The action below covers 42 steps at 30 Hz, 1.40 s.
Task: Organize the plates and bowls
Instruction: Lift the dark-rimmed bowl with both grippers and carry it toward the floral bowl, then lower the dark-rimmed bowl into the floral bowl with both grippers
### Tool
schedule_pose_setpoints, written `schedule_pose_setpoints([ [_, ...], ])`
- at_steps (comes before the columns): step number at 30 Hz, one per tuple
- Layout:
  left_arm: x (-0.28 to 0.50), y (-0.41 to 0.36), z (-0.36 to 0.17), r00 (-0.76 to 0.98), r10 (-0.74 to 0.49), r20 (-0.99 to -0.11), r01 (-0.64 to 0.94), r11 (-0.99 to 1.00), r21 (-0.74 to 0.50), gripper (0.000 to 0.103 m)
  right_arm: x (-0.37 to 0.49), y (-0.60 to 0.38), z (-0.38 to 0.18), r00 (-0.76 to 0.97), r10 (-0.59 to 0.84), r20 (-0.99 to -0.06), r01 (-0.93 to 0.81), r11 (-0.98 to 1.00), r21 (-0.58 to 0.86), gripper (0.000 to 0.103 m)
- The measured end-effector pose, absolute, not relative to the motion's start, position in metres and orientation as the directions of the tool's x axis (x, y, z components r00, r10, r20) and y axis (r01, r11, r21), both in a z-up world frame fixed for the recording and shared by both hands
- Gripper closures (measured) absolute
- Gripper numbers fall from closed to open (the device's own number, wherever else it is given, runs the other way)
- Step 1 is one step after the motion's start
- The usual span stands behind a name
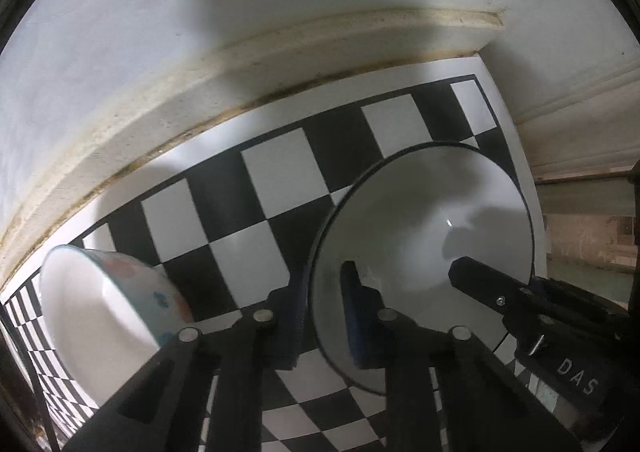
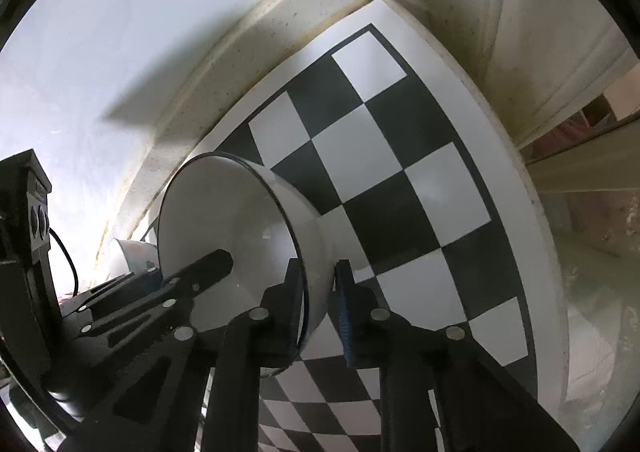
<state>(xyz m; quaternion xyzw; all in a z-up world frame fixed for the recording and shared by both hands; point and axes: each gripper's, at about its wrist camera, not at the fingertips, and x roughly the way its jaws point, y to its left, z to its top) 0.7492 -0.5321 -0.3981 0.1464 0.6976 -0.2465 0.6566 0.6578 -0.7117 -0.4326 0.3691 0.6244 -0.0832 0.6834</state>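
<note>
- Currently, both grippers clamp the same white bowl (image 1: 424, 236) from opposite sides of its dark-edged rim.
- Left gripper (image 1: 324, 316): points almost straight down at the checkerboard board (image 1: 276, 172). Its jaws stand close together, pinched on the bowl's wall; one finger (image 1: 356, 316) lies inside the bowl, the other outside.
- Right gripper (image 2: 318, 304): points steeply down, less vertical than the left. Its jaws are closed on the near wall of the bowl, one blue-padded finger (image 2: 344, 312) on the outer wall and the other inside the rim.
- Each gripper shows in the other's view: the right one enters the left wrist view from the lower right, with one finger tip (image 1: 476, 276) over the bowl's inside; the left one enters the right wrist view from the lower left.
- Bowl position: over the board, near the board's far right corner and tilted so that its opening faces the left camera. Whether its base touches the board cannot be told.
- A second bowl (image 1: 108, 308), white inside with a coloured pattern outside, sits at the left of the board, well apart from the first, close to the stained ledge (image 1: 200, 100) below the wall (image 1: 120, 12).
</note>
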Motion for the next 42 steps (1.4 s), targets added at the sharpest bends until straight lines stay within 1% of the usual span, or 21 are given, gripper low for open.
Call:
schedule_pose_setpoints([
  [4,0.751,-0.53,-0.398,-0.092,-0.148,-0.985,0.514,0.84,-0.174,0.09,0.658,-0.705,-0.429,0.194,0.301,-0.934,0.561,0.747,0.357,0.089],
  [11,0.743,-0.513,-0.376,-0.079,-0.201,-0.976,0.512,0.832,-0.213,0.09,0.648,-0.699,-0.417,0.211,0.294,-0.932,0.55,0.753,0.361,0.089],
  [18,0.721,-0.473,-0.34,-0.054,-0.254,-0.966,0.516,0.821,-0.245,0.09,0.634,-0.676,-0.378,0.243,0.275,-0.93,0.519,0.774,0.364,0.089],
  [22,0.695,-0.457,-0.307,-0.033,-0.28,-0.959,0.518,0.816,-0.256,0.09,0.62,-0.654,-0.355,0.264,0.268,-0.927,0.497,0.786,0.369,0.089],
  [25,0.677,-0.432,-0.289,-0.02,-0.288,-0.957,0.526,0.811,-0.255,0.09,0.591,-0.642,-0.332,0.272,0.268,-0.924,0.472,0.8,0.371,0.089],
  [29,0.646,-0.408,-0.275,-0.029,-0.294,-0.955,0.511,0.817,-0.267,0.09,0.56,-0.612,-0.315,0.266,0.28,-0.922,0.446,0.812,0.376,0.089],
  [35,0.578,-0.363,-0.274,-0.06,-0.271,-0.961,0.503,0.823,-0.264,0.09,0.5,-0.568,-0.308,0.223,0.302,-0.927,0.407,0.835,0.37,0.089],
  [42,0.531,-0.32,-0.3,-0.12,-0.218,-0.969,0.468,0.848,-0.249,0.09,0.454,-0.527,-0.336,0.155,0.334,-0.93,0.408,0.835,0.368,0.089],
])
